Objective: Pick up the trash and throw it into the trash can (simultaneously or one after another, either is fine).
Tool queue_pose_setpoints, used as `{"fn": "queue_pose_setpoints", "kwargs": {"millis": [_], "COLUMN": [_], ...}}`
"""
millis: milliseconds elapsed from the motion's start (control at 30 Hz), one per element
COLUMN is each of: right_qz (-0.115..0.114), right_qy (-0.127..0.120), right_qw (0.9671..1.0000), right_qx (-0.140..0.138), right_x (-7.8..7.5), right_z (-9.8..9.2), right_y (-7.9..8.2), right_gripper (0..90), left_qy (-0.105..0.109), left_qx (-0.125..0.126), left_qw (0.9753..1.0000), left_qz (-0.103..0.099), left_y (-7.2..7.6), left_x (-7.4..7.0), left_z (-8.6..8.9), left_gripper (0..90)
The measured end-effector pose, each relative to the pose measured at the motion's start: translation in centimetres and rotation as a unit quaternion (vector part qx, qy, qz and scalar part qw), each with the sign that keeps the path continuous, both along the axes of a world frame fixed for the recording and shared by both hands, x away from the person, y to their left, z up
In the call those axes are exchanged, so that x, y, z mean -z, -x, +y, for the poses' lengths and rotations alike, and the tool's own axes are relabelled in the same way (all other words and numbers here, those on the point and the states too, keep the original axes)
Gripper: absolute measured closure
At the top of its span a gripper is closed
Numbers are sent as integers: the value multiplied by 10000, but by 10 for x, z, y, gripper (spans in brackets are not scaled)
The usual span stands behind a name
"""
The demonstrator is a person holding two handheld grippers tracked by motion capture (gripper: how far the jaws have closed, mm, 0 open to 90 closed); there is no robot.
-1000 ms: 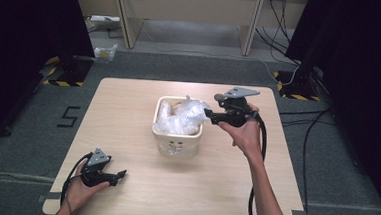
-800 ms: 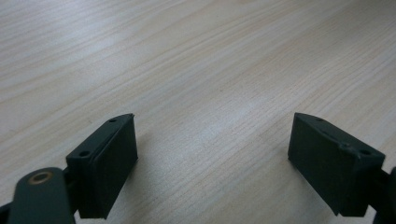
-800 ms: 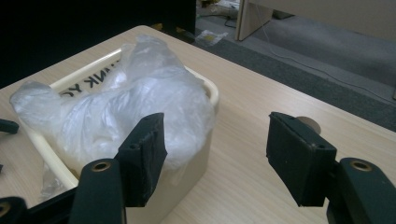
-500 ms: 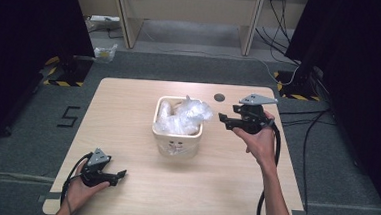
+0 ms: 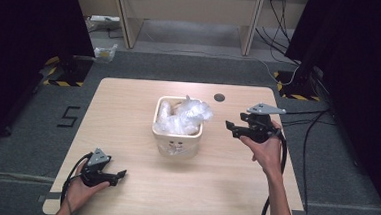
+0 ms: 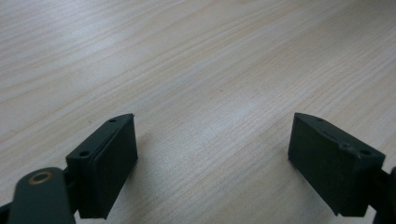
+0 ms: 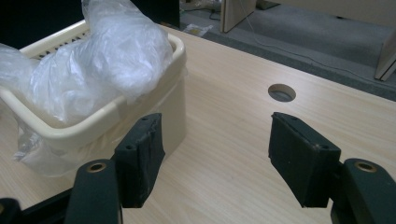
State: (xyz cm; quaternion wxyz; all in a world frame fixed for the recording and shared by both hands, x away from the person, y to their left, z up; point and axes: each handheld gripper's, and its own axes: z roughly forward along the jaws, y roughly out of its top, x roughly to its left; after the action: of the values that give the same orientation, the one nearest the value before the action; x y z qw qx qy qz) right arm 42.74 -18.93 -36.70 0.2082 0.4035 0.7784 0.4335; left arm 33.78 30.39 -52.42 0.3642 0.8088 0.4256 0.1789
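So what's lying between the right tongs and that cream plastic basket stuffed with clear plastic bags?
Nothing: in the high view, only bare light wooden tabletop separates the open right tongs from the cream plastic basket.

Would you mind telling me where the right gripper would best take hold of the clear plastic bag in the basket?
Probably the bunched plastic bag where it puffs up over the near-right rim of the cream basket. That loose fold rises free of the wall, so the open right gripper, already beside it, could come in from the right and pinch it.
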Motion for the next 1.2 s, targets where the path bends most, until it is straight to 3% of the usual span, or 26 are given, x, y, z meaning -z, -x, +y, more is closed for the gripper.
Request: {"fn": "queue_pose_setpoints", "kwargs": {"millis": [767, 1200], "right_qz": [3, -51], "right_qy": [184, 96], "right_qw": [9994, 9989], "right_qx": [308, 459], "right_x": [26, 42], "right_z": [-24, -32], "right_y": [25, 42], "right_gripper": [329, 321], "left_qy": [-17, -17], "left_qx": [3, 3], "left_qw": [10000, 10000], "left_qz": [-7, -7], "left_y": [0, 0], "left_x": [0, 0], "left_z": [0, 0], "left_gripper": [146, 146]}}
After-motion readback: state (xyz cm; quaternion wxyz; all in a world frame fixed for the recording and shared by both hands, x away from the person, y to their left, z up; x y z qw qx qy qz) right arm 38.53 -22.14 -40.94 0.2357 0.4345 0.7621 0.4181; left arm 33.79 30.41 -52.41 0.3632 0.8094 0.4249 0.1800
